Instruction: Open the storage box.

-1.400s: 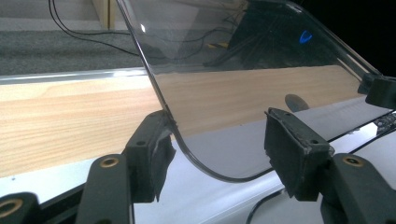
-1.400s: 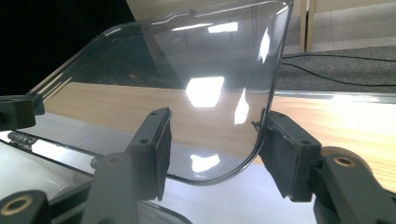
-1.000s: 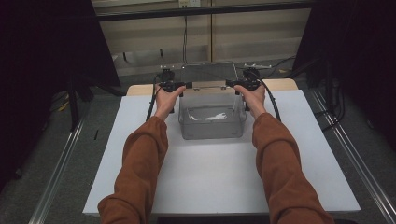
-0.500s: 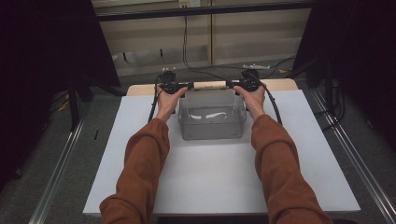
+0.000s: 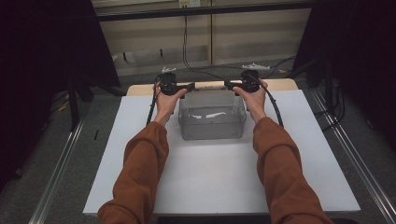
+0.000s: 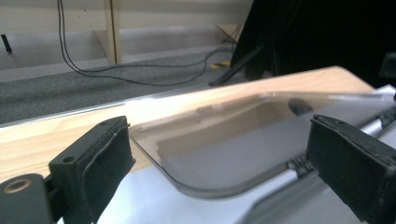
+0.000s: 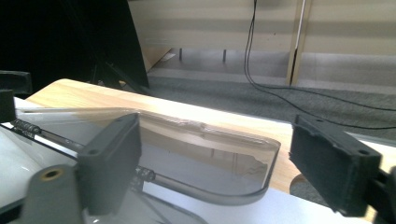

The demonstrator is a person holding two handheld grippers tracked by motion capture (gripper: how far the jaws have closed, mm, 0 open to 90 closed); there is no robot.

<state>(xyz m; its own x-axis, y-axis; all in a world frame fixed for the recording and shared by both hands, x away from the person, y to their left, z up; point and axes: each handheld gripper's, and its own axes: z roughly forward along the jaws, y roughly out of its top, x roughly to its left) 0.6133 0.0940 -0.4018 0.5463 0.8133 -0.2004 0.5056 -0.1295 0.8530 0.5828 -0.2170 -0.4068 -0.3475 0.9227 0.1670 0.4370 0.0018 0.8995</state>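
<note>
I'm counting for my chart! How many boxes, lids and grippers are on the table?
Boxes: 1, clear box
Lids: 1, clear lid, swung open behind it
Grippers: 2, left gripper and right gripper, both open
Total: 4

The person wears long rust-orange sleeves [image 5: 140,163]. Each hand holds a black gripper with thick padded jaws: the left gripper [image 5: 189,87] and the right gripper [image 5: 227,85]. A thin black cable [image 5: 275,109] trails from the right one.

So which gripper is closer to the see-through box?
Neither, about equal: left gripper sits open at the clear box's far left corner, right gripper open at its far right corner.
</note>
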